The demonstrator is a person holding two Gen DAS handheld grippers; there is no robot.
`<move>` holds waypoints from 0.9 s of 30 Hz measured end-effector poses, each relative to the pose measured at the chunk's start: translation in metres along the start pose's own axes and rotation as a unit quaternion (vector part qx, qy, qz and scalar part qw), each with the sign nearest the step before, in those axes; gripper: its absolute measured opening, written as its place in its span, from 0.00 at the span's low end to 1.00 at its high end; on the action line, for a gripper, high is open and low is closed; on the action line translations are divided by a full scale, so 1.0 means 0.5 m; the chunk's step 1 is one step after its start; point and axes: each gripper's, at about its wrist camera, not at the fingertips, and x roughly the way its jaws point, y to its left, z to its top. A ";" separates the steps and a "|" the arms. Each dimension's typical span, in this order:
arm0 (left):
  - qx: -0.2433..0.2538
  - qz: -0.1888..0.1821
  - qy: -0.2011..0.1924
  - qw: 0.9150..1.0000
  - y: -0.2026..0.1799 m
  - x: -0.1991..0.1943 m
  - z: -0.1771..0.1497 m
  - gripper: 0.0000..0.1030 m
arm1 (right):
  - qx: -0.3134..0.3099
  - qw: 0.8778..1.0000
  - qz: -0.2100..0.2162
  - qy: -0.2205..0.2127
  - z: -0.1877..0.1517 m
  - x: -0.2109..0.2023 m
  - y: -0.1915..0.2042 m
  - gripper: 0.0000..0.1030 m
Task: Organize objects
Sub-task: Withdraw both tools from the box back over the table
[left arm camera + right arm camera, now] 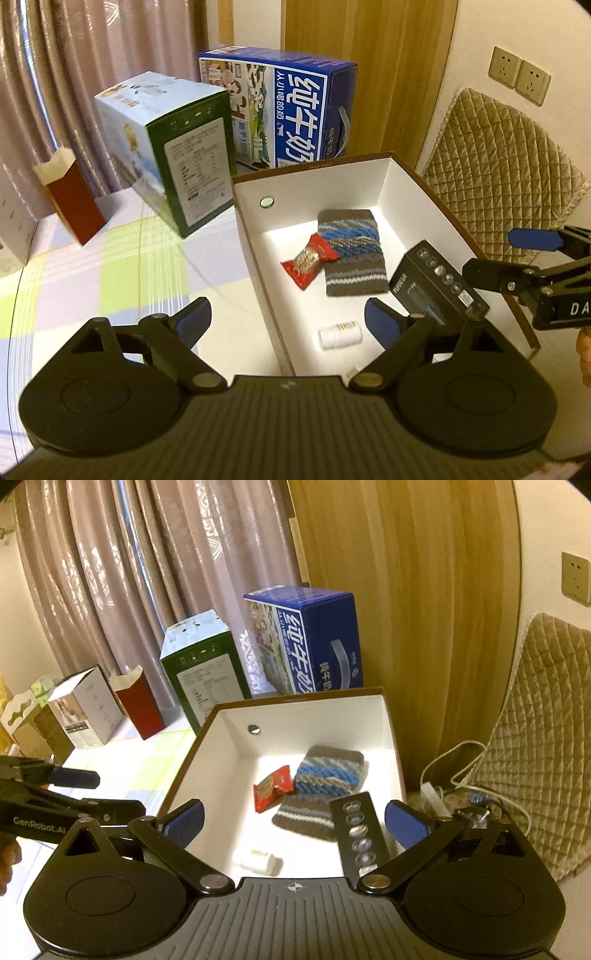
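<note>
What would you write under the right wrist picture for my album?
Open gripper above a white box holding a knitted pouch, snack, bottle and black case.

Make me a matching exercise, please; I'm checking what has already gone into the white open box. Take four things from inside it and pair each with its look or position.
Things:
1. snack packet
2. knitted pouch
3. small bottle
4. black box

Descriptions:
A. white, lying on its side
B. red wrapper, beside the knitted item
C. row of round windows along one face
D. grey with blue and white stripes

Pairs: 1-B, 2-D, 3-A, 4-C. All four lie inside the white open box.
</note>
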 end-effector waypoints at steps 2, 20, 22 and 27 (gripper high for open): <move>-0.007 -0.002 -0.002 1.000 0.001 -0.018 -0.015 0.87 | 0.004 1.000 0.001 0.000 -0.009 -0.013 0.008 0.98; -0.039 -0.004 -0.001 0.999 0.007 -0.142 -0.136 0.87 | 0.025 1.000 0.007 0.009 -0.109 -0.106 0.095 0.98; -0.043 -0.002 -0.002 0.999 0.012 -0.157 -0.151 0.87 | 0.026 1.000 0.008 0.012 -0.124 -0.114 0.108 0.98; -0.050 0.003 0.004 0.999 0.028 -0.187 -0.192 0.87 | 0.027 0.999 0.010 0.023 -0.154 -0.128 0.140 0.98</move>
